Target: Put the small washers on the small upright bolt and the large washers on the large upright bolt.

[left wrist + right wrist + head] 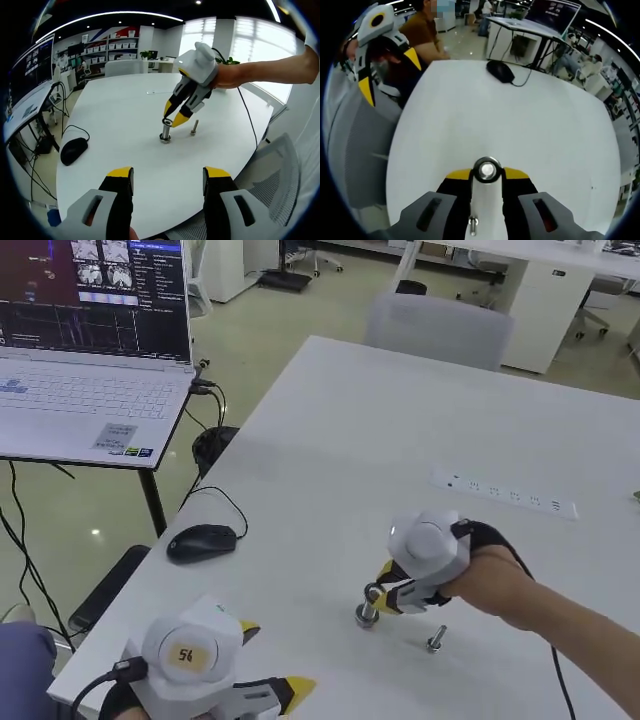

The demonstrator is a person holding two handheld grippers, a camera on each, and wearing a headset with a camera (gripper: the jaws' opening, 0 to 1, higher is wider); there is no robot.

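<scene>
The large upright bolt (366,616) stands on the white table (400,440), with the small upright bolt (436,640) just to its right. My right gripper (378,595) hangs directly over the large bolt, shut on a large washer (372,592). In the left gripper view, that washer (167,121) sits just above the large bolt's (165,134) top, and the small bolt (194,128) stands beside it. Between the right gripper's (487,174) yellow tips the washer (478,170) shows as a ring. My left gripper (272,660) is open and holds nothing near the table's front edge.
A black mouse (201,542) with its cable lies at the table's left edge. A white power strip (505,493) lies further back on the right. An open laptop (80,390) sits on a side stand to the left, and a grey chair (437,328) stands behind the table.
</scene>
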